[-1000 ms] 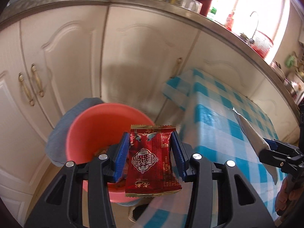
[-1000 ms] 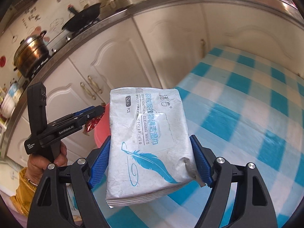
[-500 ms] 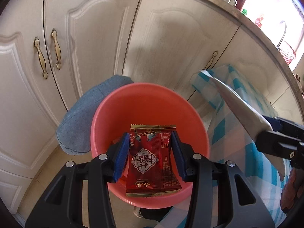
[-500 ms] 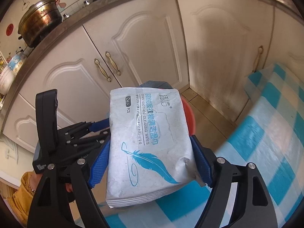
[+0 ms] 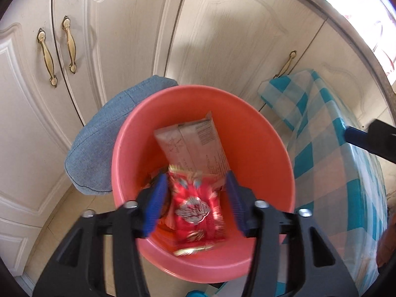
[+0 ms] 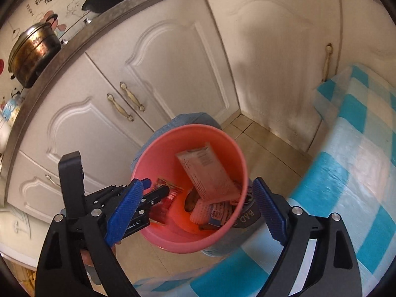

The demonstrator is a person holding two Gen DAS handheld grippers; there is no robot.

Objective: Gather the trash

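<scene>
Legible only in part: "obot.AI" on the left gripper (image 6: pixel 158 193) body, "BAD" on a grey tag (image 6: pixel 250 216).

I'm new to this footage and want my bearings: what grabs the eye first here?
The pink bucket on the floor by the white cabinets, with a pale wipes pack leaning inside. Above it, the left claw has just been opening and a blurred red snack packet hangs loose between its blue pads. The right claw stands open and empty.
</scene>
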